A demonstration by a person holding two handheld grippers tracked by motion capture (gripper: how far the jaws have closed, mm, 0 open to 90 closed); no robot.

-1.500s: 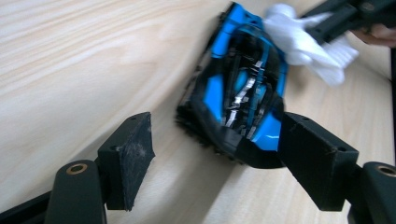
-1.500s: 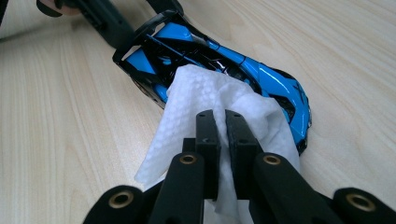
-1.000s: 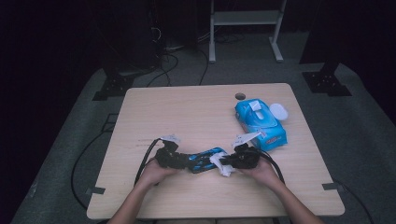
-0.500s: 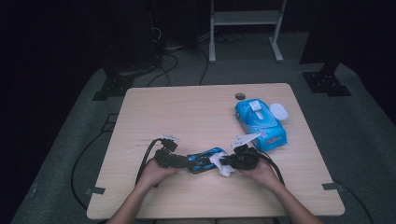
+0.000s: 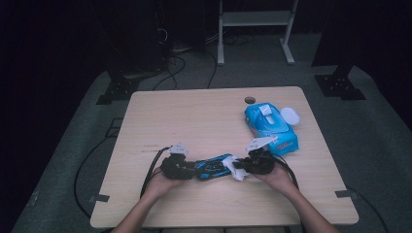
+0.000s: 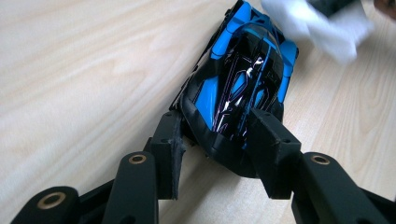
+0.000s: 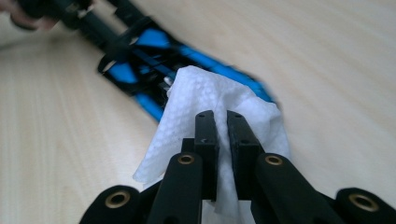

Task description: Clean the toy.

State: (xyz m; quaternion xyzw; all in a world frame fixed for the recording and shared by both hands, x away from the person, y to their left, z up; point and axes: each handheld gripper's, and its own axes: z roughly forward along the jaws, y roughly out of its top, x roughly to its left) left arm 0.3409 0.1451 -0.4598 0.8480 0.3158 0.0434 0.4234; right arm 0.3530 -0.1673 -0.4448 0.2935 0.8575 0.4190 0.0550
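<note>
1. Toy car (image 5: 213, 168) is lying on the tabletop (image 5: 204, 121), near the person's edge, between the two grippers.
2. Left gripper (image 6: 219, 135) is closing its jaws on the car's back end; the pads are touching both sides, so the car is being held in place.
3. Right gripper (image 7: 222, 122) is pinching a white wipe (image 7: 210, 107) with its jaws pressed together, and the wipe is touching the car's other end.
4. Wiping well is probably meaning soft, slow rubs along the shiny top, while the left jaws are keeping the car from sliding.
5. Blue wipe pack (image 5: 270, 126) is sitting farther back on the right, with a white lid (image 5: 290, 115) beside it.
</note>
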